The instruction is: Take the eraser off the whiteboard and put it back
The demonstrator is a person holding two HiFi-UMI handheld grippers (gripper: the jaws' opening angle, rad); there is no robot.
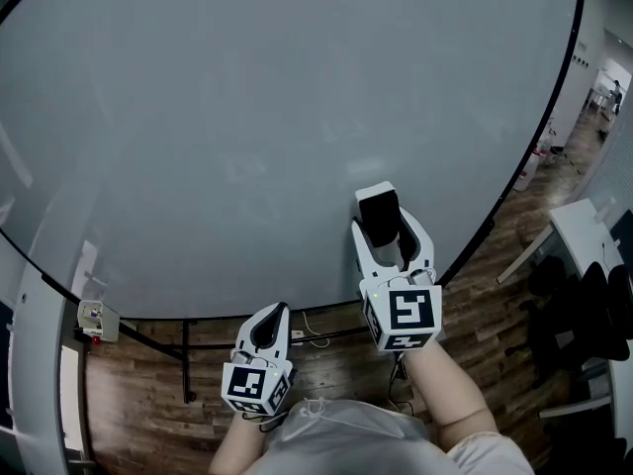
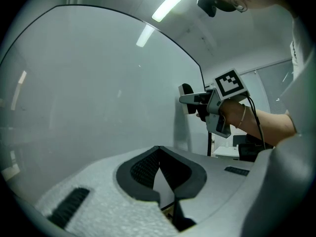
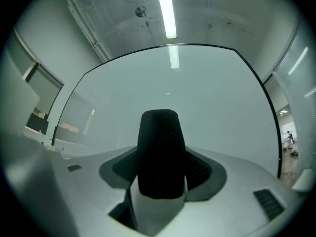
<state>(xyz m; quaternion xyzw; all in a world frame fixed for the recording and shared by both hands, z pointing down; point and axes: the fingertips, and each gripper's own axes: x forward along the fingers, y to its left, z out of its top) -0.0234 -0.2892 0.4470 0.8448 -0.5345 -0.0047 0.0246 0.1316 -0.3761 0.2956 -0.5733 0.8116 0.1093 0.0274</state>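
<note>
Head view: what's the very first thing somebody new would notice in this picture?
The huge blank whiteboard fills most of the picture. In front of its lower edge, the right gripper is clamped on the black-and-white eraser, which sticks out past its jaws. Lower and to the left, the left gripper has its jaws together with nothing in them.

Left gripper (image 1: 278,313) sits low, jaws together; right gripper (image 1: 390,230) is higher, clamped on the eraser (image 1: 378,212).
</note>
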